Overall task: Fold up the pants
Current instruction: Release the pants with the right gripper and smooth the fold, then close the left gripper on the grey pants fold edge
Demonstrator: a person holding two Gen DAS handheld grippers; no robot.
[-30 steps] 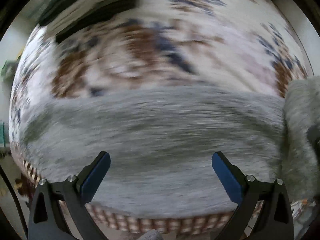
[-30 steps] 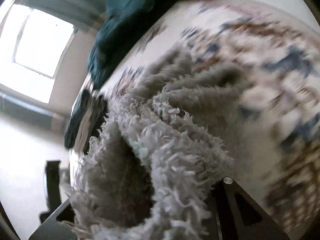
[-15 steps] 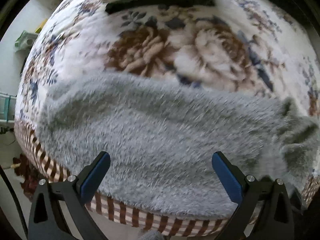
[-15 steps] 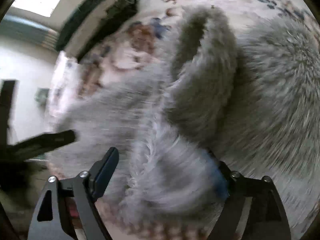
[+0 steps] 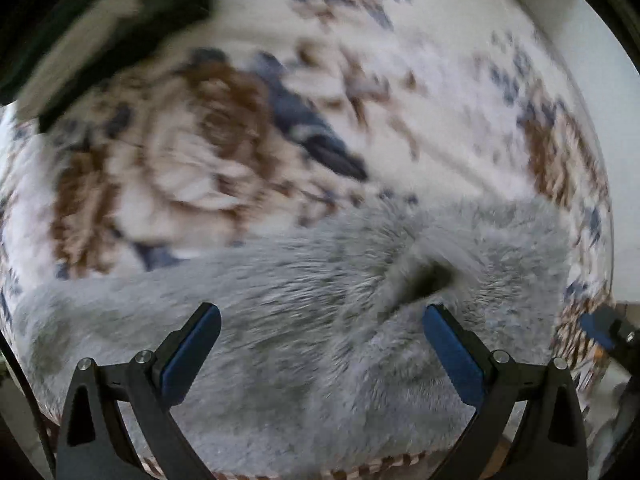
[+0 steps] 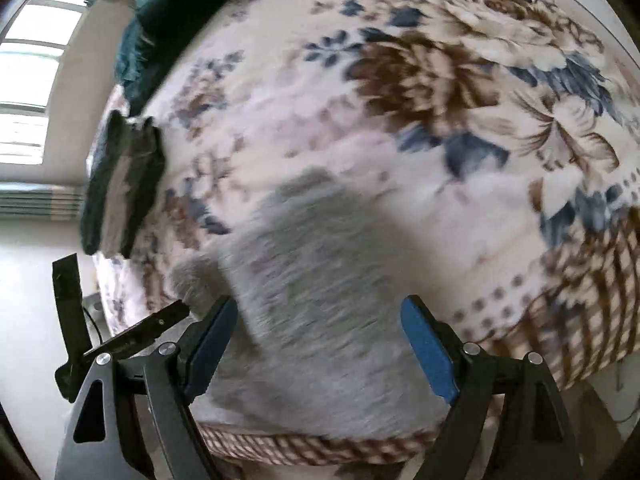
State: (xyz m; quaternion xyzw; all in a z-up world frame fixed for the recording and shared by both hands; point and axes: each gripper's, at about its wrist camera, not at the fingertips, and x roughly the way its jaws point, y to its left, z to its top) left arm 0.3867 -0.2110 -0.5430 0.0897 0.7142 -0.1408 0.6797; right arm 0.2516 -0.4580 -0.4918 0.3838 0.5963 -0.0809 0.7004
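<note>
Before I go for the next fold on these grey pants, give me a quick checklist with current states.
1. Left claw open, nothing pinched: ok.
2. Right claw open, nothing pinched: ok.
3. Grey fuzzy pants lying on the floral blanket: ok.
4. Pants flat, no bunching: not ok, a raised pucker shows.
5. Near pants edge lying inside the blanket's checked border: ok.
6. Fold edges aligned: cannot tell, pictures blurred.

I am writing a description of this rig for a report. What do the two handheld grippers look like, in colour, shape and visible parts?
Both look alike. The left gripper and the right gripper each have two black fingers built as angular frames with triangular cut-outs and silver screw heads. Each finger carries a flat blue pad on its inner face. No cables, markings or sleeves can be made out on them.
</note>
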